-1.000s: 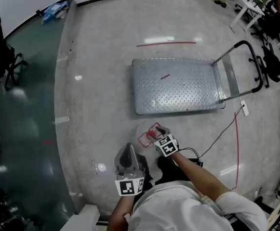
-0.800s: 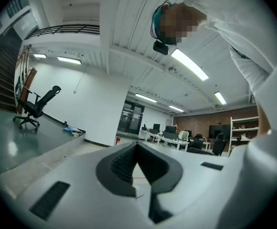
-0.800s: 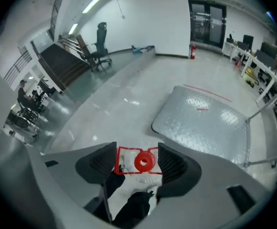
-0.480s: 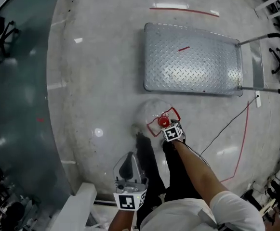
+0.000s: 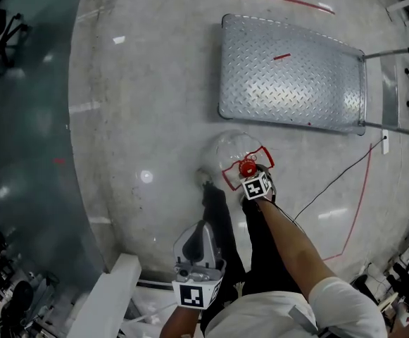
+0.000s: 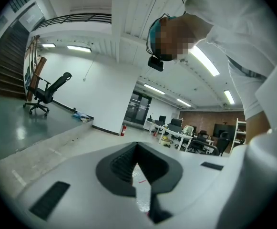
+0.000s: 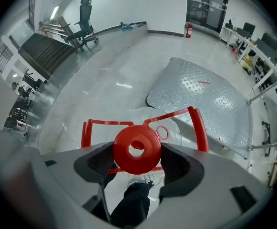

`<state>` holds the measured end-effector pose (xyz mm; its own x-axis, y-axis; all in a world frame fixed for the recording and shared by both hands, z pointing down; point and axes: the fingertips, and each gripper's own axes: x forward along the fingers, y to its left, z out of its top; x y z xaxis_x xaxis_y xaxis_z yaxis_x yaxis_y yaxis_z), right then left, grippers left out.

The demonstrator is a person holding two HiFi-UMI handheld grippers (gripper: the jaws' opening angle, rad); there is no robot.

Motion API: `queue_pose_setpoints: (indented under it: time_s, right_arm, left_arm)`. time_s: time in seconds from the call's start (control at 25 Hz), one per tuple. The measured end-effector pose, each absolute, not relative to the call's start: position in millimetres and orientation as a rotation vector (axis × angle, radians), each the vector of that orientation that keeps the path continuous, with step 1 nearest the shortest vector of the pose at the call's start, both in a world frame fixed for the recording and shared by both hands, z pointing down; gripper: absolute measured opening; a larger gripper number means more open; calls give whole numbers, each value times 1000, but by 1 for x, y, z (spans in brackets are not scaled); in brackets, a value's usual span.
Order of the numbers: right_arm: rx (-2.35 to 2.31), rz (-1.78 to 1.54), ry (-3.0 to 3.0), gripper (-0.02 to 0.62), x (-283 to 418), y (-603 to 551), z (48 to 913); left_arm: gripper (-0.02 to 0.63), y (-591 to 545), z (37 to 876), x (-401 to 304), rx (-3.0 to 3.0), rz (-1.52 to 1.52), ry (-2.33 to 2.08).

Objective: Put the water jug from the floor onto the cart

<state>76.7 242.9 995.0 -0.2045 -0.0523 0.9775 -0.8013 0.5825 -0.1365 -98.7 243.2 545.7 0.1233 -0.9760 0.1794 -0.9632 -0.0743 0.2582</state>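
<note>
No word, number, brand or sign can be read on anything in view.

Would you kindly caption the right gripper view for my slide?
Right gripper, jaws opening, water jug's red cap between them, cart beyond.

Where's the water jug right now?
In the head view, the water jug stands on the floor at centre, just short of the cart's near edge; the right gripper's opening jaws flank its red cap.
</note>
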Motion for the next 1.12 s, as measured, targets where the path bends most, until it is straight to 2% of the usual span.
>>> queue_pose_setpoints:
  time_s: [0.4, 0.72, 1.12]
  right_arm:
    - [623, 731, -1623, 298, 75, 245, 965]
    - [598, 760, -1651, 298, 67, 218, 858]
    - [807, 735, -1734, 298, 71, 97, 749]
  left_arm:
    - [3, 244, 541, -110, 2097, -76, -1899]
    - [3, 212, 486, -136, 2186, -160, -1901]
    - [3, 159, 438, -153, 2298, -273, -1846]
